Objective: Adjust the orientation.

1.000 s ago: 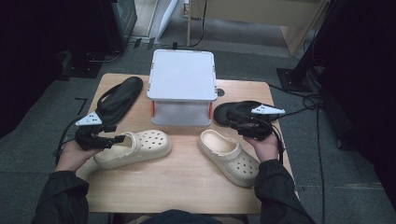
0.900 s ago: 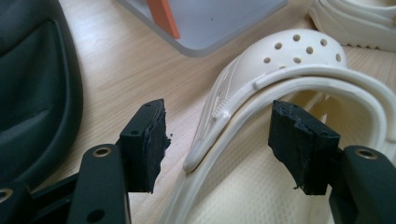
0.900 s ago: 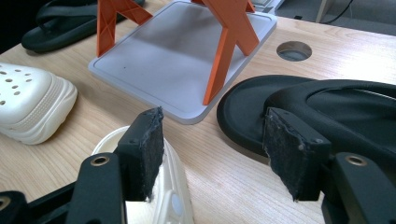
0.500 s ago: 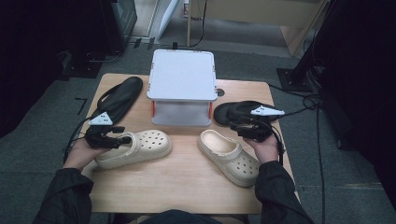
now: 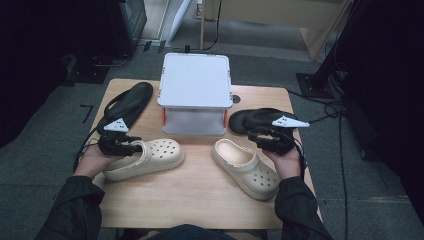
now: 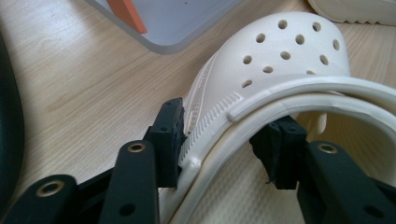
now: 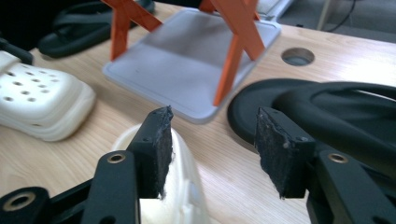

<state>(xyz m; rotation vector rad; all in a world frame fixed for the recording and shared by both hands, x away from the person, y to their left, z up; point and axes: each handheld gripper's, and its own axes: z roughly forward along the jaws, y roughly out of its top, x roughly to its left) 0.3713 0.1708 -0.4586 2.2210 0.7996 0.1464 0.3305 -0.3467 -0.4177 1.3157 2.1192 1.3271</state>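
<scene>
Table [image 5: 200, 200]: pale wood, one round hole near the far right edge, everything crowded toward the far half.
White rack [image 5: 194, 92]: sits at the far middle on orange legs, white top over a grey base tray; it stands between the two black sandals and just beyond both clogs.
Left black sandal [image 5: 127, 104]: lies slanted at the far left, close behind the left gripper.
Right black sandal [image 5: 260, 120]: lies beside the rack's right side, right in front of the right gripper, crowding its path.
Left clog [image 5: 147, 159]: cream, holed toe pointing right, on its sole in front of the rack's left corner, well apart from its partner.
Right clog [image 5: 245, 167]: cream, angled with its toe toward the person, on the table's right half, heel end near the right gripper.
Left gripper [image 6: 229, 140]: and here's the action, jaws have just been closing with the left clog's heel rim between them; one pad is against the ribbed outer wall, the other pad inside the opening looks to be touching the rim.
Right gripper [image 7: 212, 140]: jaws have just been closing but stand apart, nothing pinched; the right clog's rim sits just below the nearer pad, black sandal behind the other.
</scene>
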